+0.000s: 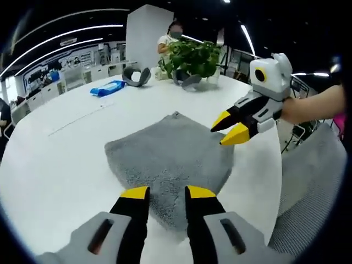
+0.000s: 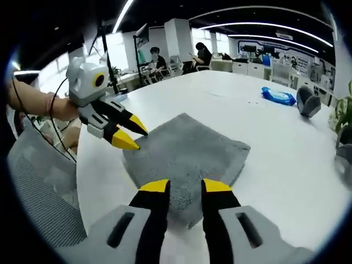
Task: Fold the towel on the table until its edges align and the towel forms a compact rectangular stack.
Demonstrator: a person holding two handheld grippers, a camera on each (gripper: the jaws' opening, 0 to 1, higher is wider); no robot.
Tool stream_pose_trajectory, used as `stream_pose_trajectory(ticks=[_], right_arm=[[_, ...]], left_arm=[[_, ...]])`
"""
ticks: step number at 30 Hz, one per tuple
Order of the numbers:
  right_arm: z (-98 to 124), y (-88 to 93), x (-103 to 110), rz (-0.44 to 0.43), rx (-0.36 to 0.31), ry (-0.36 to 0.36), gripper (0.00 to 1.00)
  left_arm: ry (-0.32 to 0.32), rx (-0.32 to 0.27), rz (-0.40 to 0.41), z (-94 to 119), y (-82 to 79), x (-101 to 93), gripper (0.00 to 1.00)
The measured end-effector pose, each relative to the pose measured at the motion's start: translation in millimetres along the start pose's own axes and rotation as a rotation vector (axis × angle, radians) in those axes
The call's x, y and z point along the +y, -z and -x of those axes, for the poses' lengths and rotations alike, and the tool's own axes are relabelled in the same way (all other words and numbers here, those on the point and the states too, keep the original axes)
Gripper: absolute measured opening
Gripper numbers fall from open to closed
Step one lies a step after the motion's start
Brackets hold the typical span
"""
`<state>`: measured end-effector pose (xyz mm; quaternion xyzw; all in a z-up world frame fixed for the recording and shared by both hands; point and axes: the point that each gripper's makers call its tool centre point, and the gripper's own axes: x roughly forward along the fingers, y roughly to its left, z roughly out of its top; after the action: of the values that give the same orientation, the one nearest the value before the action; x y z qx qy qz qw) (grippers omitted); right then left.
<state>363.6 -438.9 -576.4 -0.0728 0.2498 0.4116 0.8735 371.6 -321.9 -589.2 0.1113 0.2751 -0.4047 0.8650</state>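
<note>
Left gripper view: both grippers' fingers (image 1: 135,193) apart, empty, just above folded grey towel (image 1: 165,154).

An open-plan office: long ceiling light strips (image 2: 264,25), desks with seated people (image 2: 157,58), mesh chair (image 1: 308,181), white bench (image 1: 60,159).

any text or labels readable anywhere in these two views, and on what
None can be read.
The blue packet on the table has print too small and blurred to read.
The far wall signs are bright smears, not legible.
The grey towel and both grippers, left and right, carry no visible lettering.
</note>
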Motion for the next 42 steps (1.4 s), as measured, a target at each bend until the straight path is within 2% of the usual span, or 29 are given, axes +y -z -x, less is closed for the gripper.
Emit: stream_pose_trajectory(ticks=[1,2,4,7,10,12,13,16,18,22,24,26,28,29,32,33,37,42], right_arm=[[13,-8.9,4,-0.004,-0.036,0.007,0.32],[21,-13.8,6,-0.01,-0.059,0.014,0.38],[42,-20.8,11,-0.024,-0.092,0.026,0.46],[70,-29.7,12,-0.046,-0.167,0.072,0.59],[98,-35.8,12,-0.072,-0.25,0.137,0.75],[114,-31.3,14,-0.049,-0.255,0.169,0.84],[118,-29.8,15,-0.029,-0.246,0.183,0.88],[135,-17.9,18,0.072,-0.19,0.226,0.95],[142,-16.8,20,0.106,-0.191,0.247,0.98],[153,-11.3,27,0.061,-0.235,0.257,0.99],[155,-0.3,27,0.046,-0.222,0.273,0.99],[154,9.5,26,0.024,-0.217,0.285,0.99],[151,16.3,26,-0.037,-0.238,0.297,0.99],[150,18.3,31,-0.039,-0.213,0.269,0.99],[152,23.6,27,0.07,-0.156,0.301,0.92],[152,25.0,28,0.081,-0.15,0.3,0.91],[150,24.4,33,0.026,-0.17,0.273,0.9],[143,35.6,42,0.086,-0.072,0.24,0.84]], left_arm=[[-0.009,-0.021,0.005,10,-4.2,-1.0,0.3],[0.009,-0.061,0.015,23,-10.9,-5.9,0.34],[0.068,-0.128,0.029,43,-22.0,-16.9,0.5],[0.015,-0.212,0.041,77,-34.7,-14.9,0.68],[-0.046,-0.315,0.124,107,-44.3,-11.4,0.79],[-0.09,-0.369,0.135,124,-46.1,-12.7,0.9],[-0.109,-0.374,0.136,128,-44.5,-13.8,0.97],[-0.144,-0.38,0.128,142,-35.5,-25.8,0.99],[-0.155,-0.404,0.128,147,-32.9,-31.9,0.99],[-0.213,-0.492,0.191,161,-31.5,-37.0,0.99],[-0.239,-0.486,0.166,165,-29.4,-38.5,0.99],[-0.291,-0.481,0.12,167,-28.6,-31.7,0.99],[-0.289,-0.485,0.139,165,-26.2,-28.1,0.99],[-0.284,-0.47,0.169,163,-22.3,-25.4,0.99],[-0.292,-0.444,0.172,160,-14.3,-23.5,0.99],[-0.296,-0.429,0.161,158,-12.4,-23.3,0.99],[-0.275,-0.384,0.114,150,-8.8,-29.8,0.99],[-0.267,-0.375,0.095,149,-8.5,-33.1,0.99]])
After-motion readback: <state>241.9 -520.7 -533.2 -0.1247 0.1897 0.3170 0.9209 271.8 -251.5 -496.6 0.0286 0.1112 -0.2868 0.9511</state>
